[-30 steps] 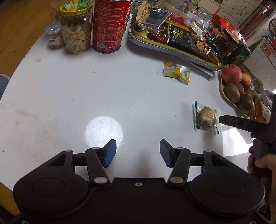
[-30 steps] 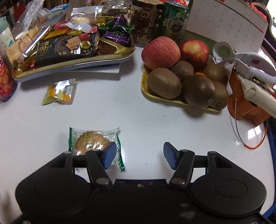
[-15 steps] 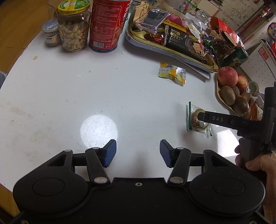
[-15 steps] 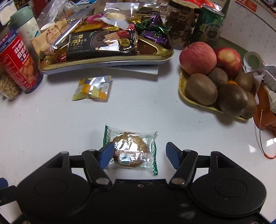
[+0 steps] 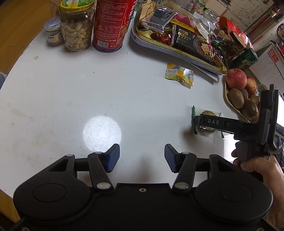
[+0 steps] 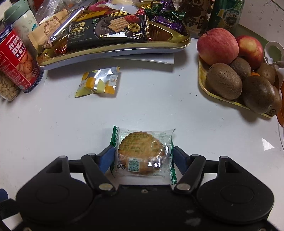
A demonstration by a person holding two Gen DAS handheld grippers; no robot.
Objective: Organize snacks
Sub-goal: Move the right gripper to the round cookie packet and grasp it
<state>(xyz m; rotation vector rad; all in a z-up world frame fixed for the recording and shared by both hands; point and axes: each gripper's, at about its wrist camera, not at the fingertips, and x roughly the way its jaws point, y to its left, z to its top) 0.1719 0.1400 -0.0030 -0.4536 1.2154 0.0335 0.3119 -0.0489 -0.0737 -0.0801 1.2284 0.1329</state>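
Note:
A wrapped round biscuit [image 6: 142, 152] in a clear, green-edged wrapper lies on the white table between the blue pads of my right gripper [image 6: 142, 158]. The pads stand at the wrapper's two edges, and the jaws are still wide. In the left wrist view the biscuit [image 5: 206, 113] shows under the right gripper's finger. A yellow and silver snack packet [image 6: 98, 81] [image 5: 179, 75] lies loose in front of the gold snack tray [image 6: 159, 48] [image 5: 142, 33], which is full of snacks. My left gripper [image 5: 142, 157] is open and empty over bare table.
A fruit tray [image 6: 202, 78] with apples and kiwis stands at the right. A red biscuit tin [image 5: 111, 24], a nut jar [image 5: 76, 26] and a small jar [image 5: 52, 33] stand at the far left. A green can [image 6: 228, 16] stands behind the fruit.
My right gripper has moved forward and left, so that the biscuit now sits between its pads, which have come in to the wrapper's edges. The left gripper has barely moved.

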